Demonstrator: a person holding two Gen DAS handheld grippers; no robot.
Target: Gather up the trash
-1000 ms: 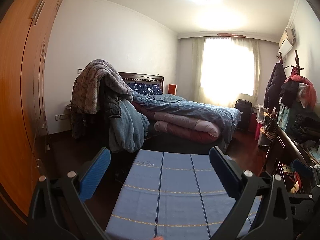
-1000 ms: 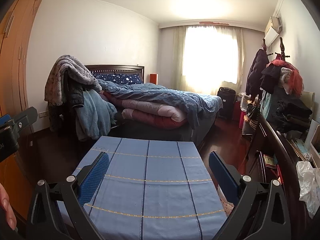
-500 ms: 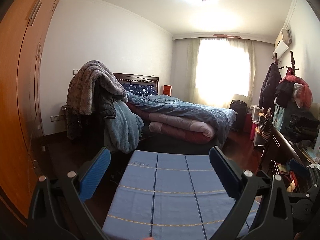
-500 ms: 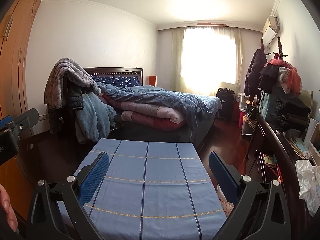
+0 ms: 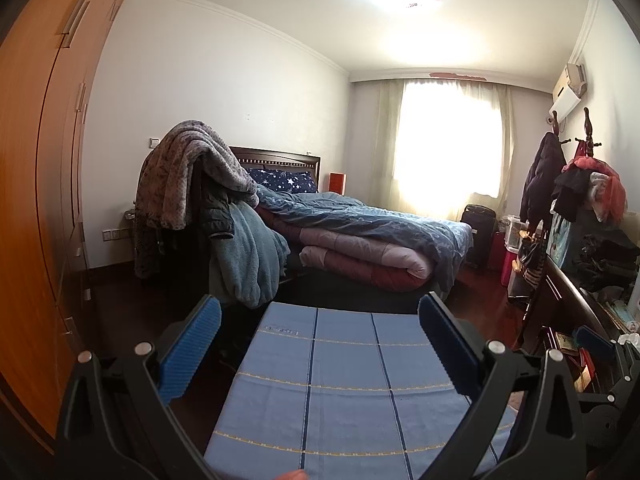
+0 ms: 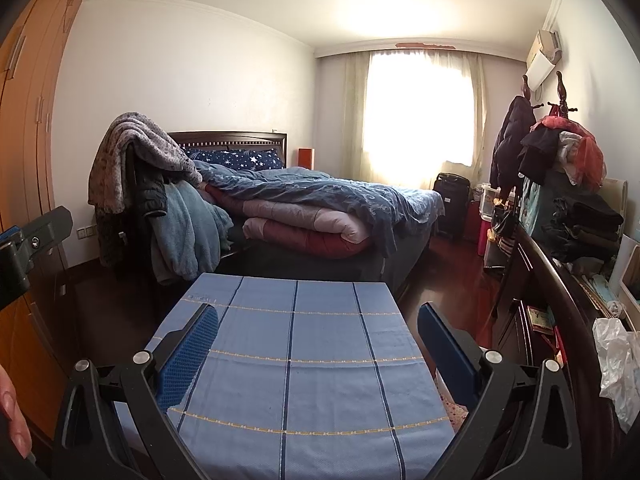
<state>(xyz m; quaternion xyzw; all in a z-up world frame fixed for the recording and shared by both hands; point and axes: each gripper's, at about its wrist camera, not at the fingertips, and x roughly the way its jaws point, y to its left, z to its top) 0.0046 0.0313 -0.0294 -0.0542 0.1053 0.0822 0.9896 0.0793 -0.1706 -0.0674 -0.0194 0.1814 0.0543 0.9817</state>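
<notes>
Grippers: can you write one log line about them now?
left gripper: open, empty | right gripper: open, empty | both over blue cloth

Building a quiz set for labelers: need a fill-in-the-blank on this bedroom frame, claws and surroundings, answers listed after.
1. Both the left claw and the right claw are ____, gripping nothing.
2. The cloth below the claws is blue with dark ____.
3. The crumpled white plastic bag lies on the dark dresser to the ____ of the right claw.
4. The pillows at the headboard carry a pattern of ____.

Missing words: open; stripes; right; stars
</notes>
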